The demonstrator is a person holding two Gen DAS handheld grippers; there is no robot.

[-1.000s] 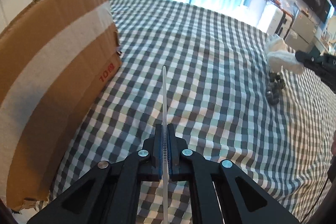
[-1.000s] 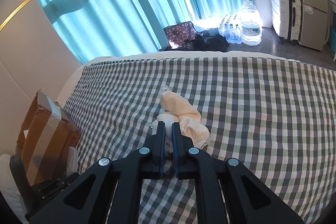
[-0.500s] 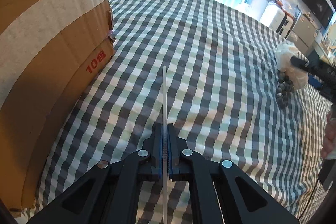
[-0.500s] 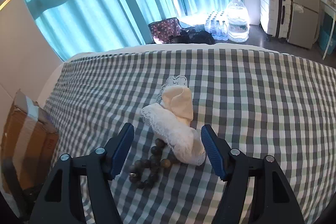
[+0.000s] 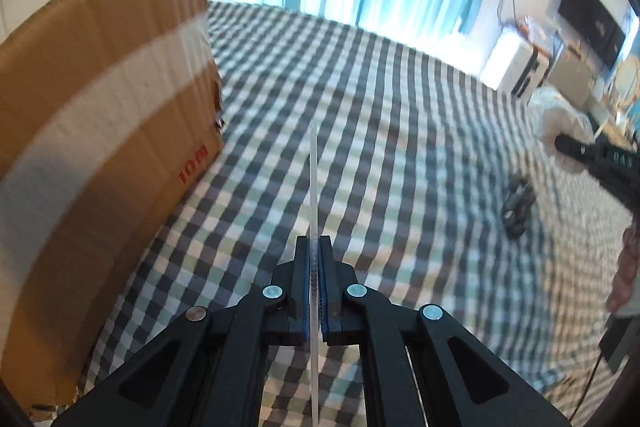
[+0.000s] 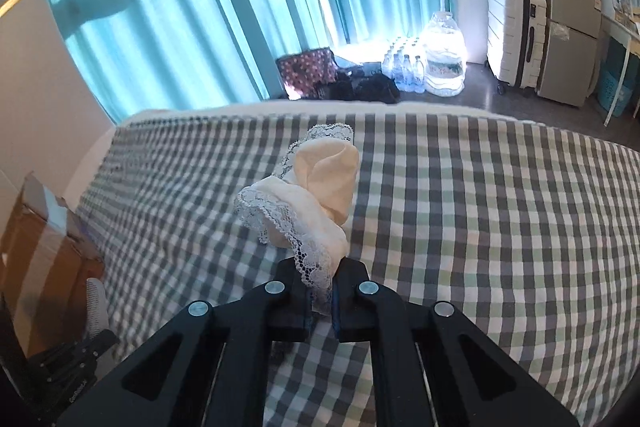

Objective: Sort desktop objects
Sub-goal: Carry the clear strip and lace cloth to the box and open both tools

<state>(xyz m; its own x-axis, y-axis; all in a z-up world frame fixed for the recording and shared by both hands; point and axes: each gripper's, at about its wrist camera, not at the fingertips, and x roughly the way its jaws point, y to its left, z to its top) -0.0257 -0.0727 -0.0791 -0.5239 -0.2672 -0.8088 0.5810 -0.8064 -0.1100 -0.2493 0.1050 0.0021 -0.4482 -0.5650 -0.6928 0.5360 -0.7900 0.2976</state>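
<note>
My left gripper (image 5: 316, 291) is shut on a thin white comb (image 5: 313, 187) seen edge-on, held above the checked cloth next to a cardboard box (image 5: 92, 131) on the left. The comb also shows in the right wrist view (image 6: 98, 301). My right gripper (image 6: 320, 301) is shut on a cream lace-trimmed cloth (image 6: 316, 195) and holds it lifted above the checked surface. The cloth also shows in the left wrist view (image 5: 560, 115), with the right gripper's arm (image 5: 600, 163) at far right. A dark bead bracelet (image 5: 518, 207) lies on the cloth below it.
The checked bed surface (image 6: 500, 227) stretches wide. The cardboard box (image 6: 44, 251) stands at its left end. Beyond the far edge are teal curtains (image 6: 180, 7), water bottles (image 6: 440, 63), a white suitcase (image 6: 516, 35) and a small fridge (image 6: 572, 43).
My right gripper was open over the lace cloth and beads half a second ago; it has shut on the cloth and lifted it. My left gripper has risen beside the box with the comb.
</note>
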